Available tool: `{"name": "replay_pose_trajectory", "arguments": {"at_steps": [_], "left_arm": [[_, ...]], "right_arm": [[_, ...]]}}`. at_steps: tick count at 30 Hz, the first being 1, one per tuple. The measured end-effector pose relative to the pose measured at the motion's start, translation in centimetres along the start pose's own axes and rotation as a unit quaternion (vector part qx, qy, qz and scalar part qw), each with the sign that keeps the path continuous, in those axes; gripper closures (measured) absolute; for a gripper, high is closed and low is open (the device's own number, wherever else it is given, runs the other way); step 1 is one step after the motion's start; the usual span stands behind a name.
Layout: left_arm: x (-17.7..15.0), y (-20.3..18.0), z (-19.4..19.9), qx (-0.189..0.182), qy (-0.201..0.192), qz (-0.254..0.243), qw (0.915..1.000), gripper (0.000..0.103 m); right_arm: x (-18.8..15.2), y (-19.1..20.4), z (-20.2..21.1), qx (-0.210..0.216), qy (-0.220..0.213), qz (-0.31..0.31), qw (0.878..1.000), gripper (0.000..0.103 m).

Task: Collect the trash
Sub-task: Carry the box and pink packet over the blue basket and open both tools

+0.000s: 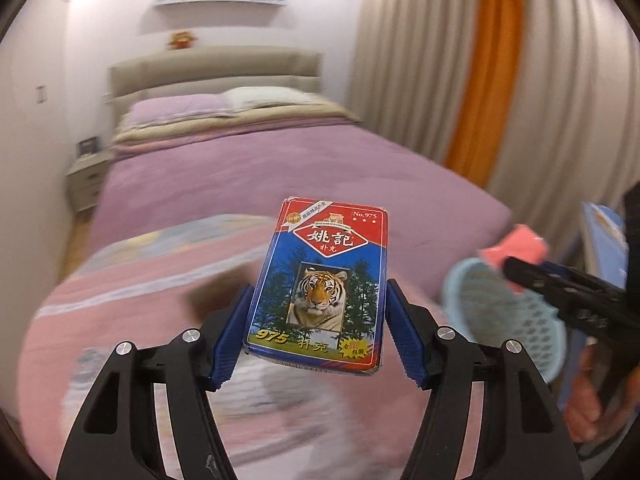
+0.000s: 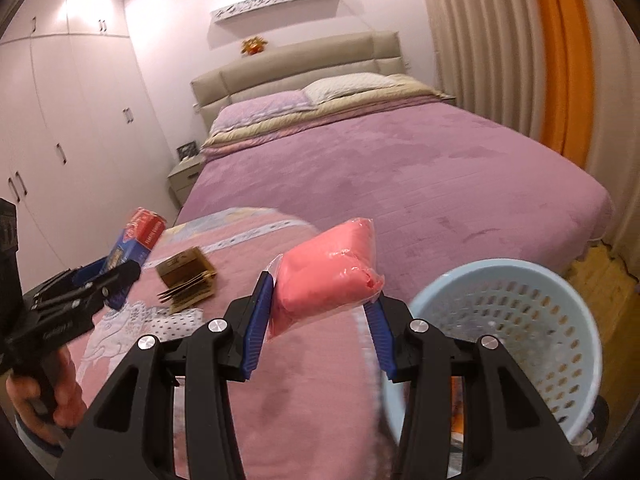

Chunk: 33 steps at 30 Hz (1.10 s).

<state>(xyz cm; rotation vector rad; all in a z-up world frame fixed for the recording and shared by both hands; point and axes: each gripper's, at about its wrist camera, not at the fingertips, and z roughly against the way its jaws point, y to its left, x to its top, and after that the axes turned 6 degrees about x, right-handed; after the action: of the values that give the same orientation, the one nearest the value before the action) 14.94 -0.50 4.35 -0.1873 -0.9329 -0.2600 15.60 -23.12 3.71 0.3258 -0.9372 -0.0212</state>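
A bedroom with a bed (image 2: 400,168) under a purple cover, and a pink blanket (image 2: 304,360) across its foot. The left gripper (image 1: 316,324) is closed on a playing-card box (image 1: 320,280), blue and red with a tiger picture, and holds it in the air above the pink blanket. Its blue pads press the box's two long sides near the lower end. The right gripper (image 2: 320,312) is closed on a pink packet (image 2: 328,264), wrapped in clear plastic film, raised over the edge of the bed. Just to its right and lower stands a pale blue basket (image 2: 560,280) with a perforated wall, on the floor beside the bed. A small brown booklet (image 2: 186,280), its pages fanned open, lies on the pink blanket between the two grippers.

The card box looks light and stiff, so a grip across its narrow sides should hold firm. The packet looks soft and squashy, and its film may be slippery; it is best taken around the thick middle, not by the loose film edge. The booklet looks thin and floppy, and probably easiest to pinch at its spine.
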Motion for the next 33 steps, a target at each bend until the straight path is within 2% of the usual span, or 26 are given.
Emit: {"name": "replay_pose_trajectory", "arguments": {"at_steps": [7, 14, 21, 28, 29, 31, 33], "left_arm": [[0.3, -8.8, -2.7, -0.061, 0.01, -0.043, 0.9971, 0.04], [-0.4, -14.5, -6.3, -0.107, 0.044, -0.054, 0.9918, 0.04], [-1.4, -17.8, -9.2, -0.12, 0.071, -0.065, 0.9882, 0.04], [-2.3, -18.9, -11.0, -0.124, 0.102, -0.061, 0.9852, 0.038], [-2.3, -18.9, -11.0, -0.127, 0.103, -0.059, 0.9847, 0.034], [-2.4, -18.7, -10.7, -0.131, 0.098, -0.054, 0.9851, 0.027], [-2.3, -18.6, -10.4, -0.132, 0.093, -0.054, 0.9854, 0.026]], "right_arm": [[-0.4, -5.1, 3.2, -0.053, -0.02, -0.041, 0.998, 0.061], [-1.7, -10.9, 4.7, -0.105, -0.009, -0.098, 0.99, 0.061], [-3.0, -15.0, 4.5, -0.13, 0.013, -0.134, 0.982, 0.06], [-4.5, -17.3, 4.2, -0.15, 0.037, -0.155, 0.976, 0.06], [-4.6, -17.5, 4.2, -0.151, 0.038, -0.155, 0.975, 0.059], [-4.9, -17.9, 4.2, -0.156, 0.039, -0.159, 0.974, 0.046], [-5.0, -17.9, 4.3, -0.158, 0.034, -0.162, 0.973, 0.042]]}}
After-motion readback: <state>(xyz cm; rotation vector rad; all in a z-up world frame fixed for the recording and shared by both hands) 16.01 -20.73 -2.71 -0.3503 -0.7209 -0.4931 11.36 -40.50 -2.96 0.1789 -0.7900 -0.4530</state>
